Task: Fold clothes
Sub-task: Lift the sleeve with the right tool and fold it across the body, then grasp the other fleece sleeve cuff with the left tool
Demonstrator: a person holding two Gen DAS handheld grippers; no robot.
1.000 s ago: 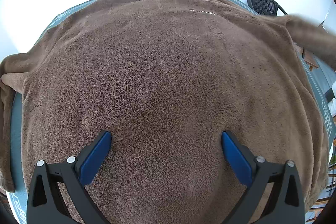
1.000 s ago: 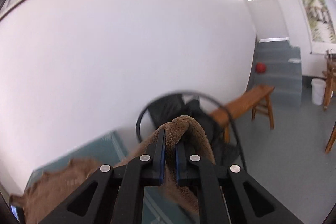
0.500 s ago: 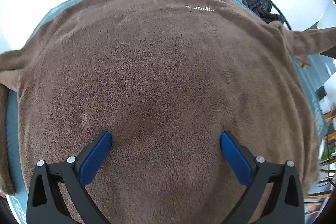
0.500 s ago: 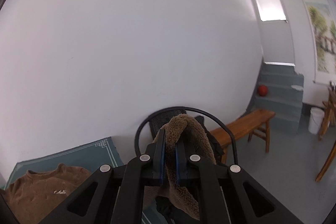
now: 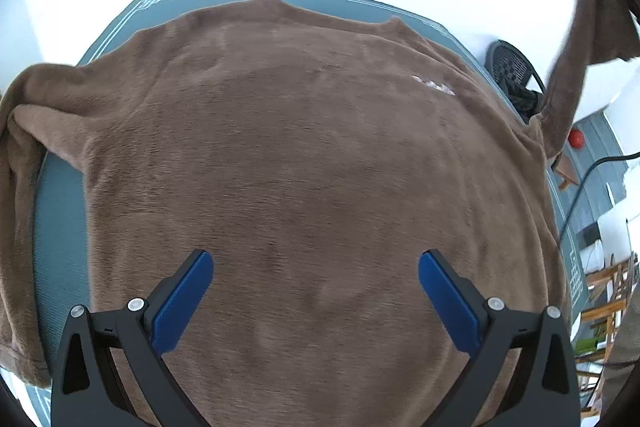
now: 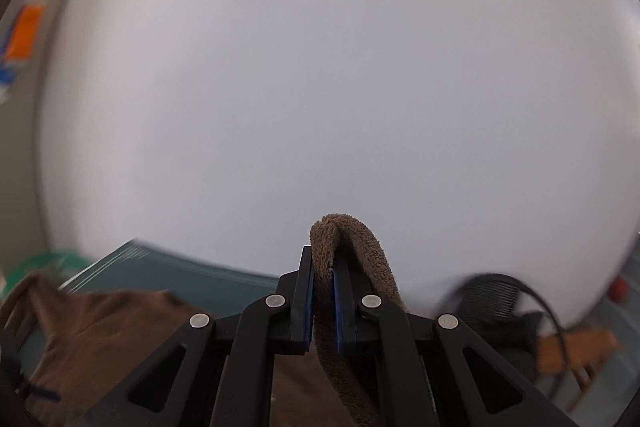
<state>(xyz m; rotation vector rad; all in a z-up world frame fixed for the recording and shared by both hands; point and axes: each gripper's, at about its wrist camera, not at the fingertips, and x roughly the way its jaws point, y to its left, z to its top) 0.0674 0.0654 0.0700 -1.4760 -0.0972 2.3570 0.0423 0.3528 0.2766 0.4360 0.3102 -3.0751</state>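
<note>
Brown fleece sweater (image 5: 312, 155) flat on teal mat (image 5: 60, 227), hand-held gripper (image 5: 316, 263) spread above
</note>
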